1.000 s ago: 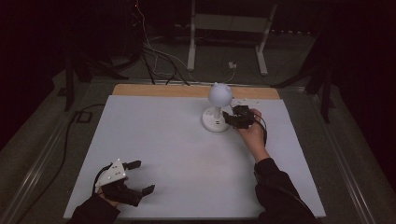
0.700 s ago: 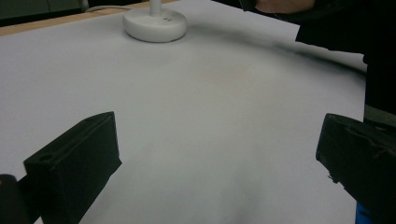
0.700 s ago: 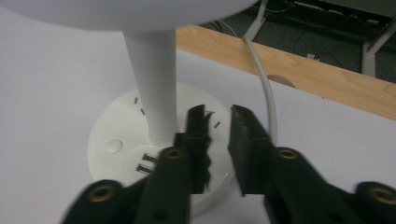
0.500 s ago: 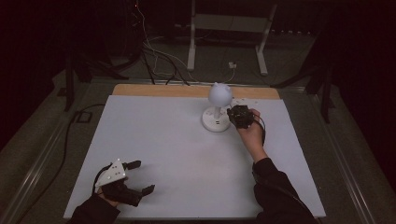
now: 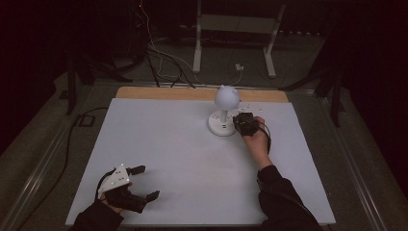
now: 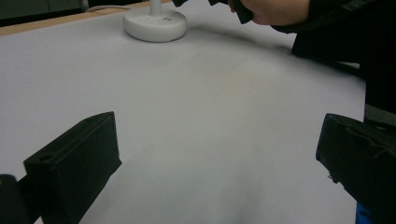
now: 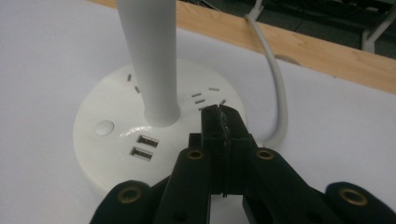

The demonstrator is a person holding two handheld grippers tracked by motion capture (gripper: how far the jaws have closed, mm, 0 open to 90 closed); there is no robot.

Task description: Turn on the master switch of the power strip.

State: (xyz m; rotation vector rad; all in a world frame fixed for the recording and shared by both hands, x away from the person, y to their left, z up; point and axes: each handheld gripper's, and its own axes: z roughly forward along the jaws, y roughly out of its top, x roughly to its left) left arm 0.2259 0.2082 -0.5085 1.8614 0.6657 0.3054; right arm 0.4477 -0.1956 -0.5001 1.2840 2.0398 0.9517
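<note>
The right tool (image 7: pixel 223 122) has its jaws pressed together, tips over the lamp base (image 7: pixel 116 140) beside the white stem (image 7: pixel 152 60); its own view alone reveals USB ports (image 7: pixel 142 147), a round button (image 7: pixel 104 127) and the white cord (image 7: pixel 275 88). From above, the left tool (image 5: pixel 137 185), jaws spread and empty, rests at the near left corner of the white surface (image 5: pixel 183 154), well apart from the lamp (image 5: pixel 225 110). Dark floor and cables (image 5: pixel 159 57) lie beyond.

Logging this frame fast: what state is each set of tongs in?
Left tongs: open, empty, above the table.
Right tongs: closed, empty, tips over the lamp base.
</note>
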